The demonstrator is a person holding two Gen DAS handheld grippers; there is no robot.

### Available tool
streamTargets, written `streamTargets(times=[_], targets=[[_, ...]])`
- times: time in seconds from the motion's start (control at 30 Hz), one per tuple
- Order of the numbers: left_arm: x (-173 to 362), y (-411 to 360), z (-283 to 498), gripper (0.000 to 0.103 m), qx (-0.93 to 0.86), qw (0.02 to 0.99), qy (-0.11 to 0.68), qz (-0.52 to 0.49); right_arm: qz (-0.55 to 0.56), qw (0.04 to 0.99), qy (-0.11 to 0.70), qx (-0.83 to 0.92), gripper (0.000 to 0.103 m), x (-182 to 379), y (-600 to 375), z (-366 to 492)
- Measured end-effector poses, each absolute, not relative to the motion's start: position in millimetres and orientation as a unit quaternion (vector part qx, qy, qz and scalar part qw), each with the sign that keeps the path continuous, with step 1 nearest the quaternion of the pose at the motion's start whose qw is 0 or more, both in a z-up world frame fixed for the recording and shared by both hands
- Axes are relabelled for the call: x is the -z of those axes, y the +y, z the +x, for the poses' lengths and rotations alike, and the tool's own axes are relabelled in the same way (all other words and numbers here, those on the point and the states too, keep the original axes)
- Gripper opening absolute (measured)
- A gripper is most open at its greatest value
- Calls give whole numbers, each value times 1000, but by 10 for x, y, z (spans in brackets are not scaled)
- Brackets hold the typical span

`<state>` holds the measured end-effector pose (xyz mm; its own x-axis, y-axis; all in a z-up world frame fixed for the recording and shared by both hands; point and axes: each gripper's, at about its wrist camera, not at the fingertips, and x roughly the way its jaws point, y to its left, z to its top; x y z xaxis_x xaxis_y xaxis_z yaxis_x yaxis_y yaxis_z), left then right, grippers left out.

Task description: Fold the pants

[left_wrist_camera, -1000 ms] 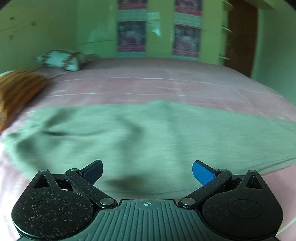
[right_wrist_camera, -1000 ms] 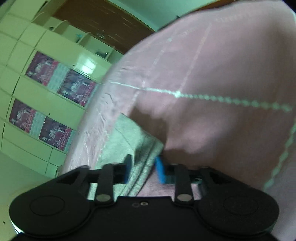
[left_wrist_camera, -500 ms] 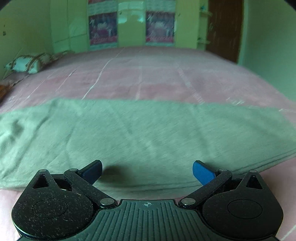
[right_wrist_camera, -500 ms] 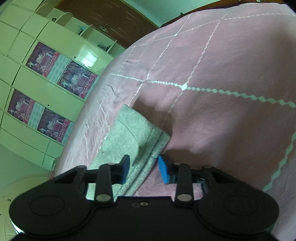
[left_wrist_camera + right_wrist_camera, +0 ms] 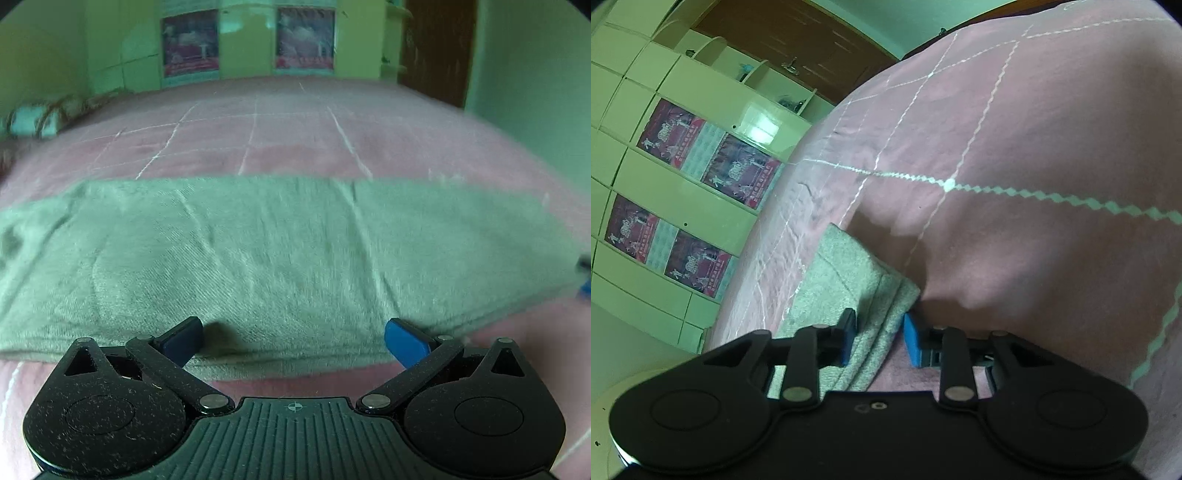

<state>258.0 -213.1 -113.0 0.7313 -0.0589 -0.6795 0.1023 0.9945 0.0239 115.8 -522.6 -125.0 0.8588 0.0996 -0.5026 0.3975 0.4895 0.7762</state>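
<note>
I find the pants (image 5: 280, 258) lying as a long grey-green band across the middle of the left wrist frame, on the pink quilted bed (image 5: 280, 125). They look already doubled lengthwise, leg on leg, with layered edges along the near side.

My left gripper (image 5: 293, 341) is released, its jaws wide apart, low over the near edge of the cloth at the bottom centre of its frame. It holds nothing.

My right gripper (image 5: 879, 338) sits at one end of the band; in its own view the pants (image 5: 846, 284) run from lower centre toward the middle left. The jaws straddle the stacked hem edges with a gap showing on either side, so I judge it not yet clenched on the fabric. A blurred blue tip at the right edge of the left wrist frame is probably this gripper.

Step in hand, by my reading: taking hold for the crosswise fold. Next I need the right jaws closed on all layers at once, and the left gripper seated on the near edge, before any lift. A missed lower layer would spoil the fold.
</note>
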Motion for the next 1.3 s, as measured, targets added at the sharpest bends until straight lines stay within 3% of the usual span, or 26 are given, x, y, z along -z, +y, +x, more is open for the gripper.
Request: streamTargets(times=[0.13,0.2,0.33,0.63,0.83,0.93,0.97,1.0,1.07,1.3], targets=[[1169,-2116,2548,103,46,933,356,23,510,818,251,86,19,1287,-5248,1143],[1149,-2095,2542,103,51,933,356,19,495,823,260,95,10,1269,-5224,1179],[880,-1607,2362,103,81,947,309,-33,446,859,237,87,8,944,-5044,1209],[709,1024,1930,103,-66,960,237,-136,295,928,221,-43,8,48,-3485,1692],[915,2188,1635,103,-94,937,224,-251,201,936,250,-146,11,73,-1775,1862],[1057,2380,1652,103,-85,925,210,-306,130,907,316,-245,32,518,-897,1836],[1077,2395,1658,103,-86,924,206,-309,92,884,379,-258,33,672,-663,1848],[1105,2402,1670,103,-84,924,205,-313,82,884,391,-243,28,748,-594,1756],[1144,2403,1716,103,-71,925,203,-314,115,901,338,-244,30,706,-764,1538],[991,1627,1934,103,46,938,251,-236,168,925,301,-158,34,468,-1730,1419]])
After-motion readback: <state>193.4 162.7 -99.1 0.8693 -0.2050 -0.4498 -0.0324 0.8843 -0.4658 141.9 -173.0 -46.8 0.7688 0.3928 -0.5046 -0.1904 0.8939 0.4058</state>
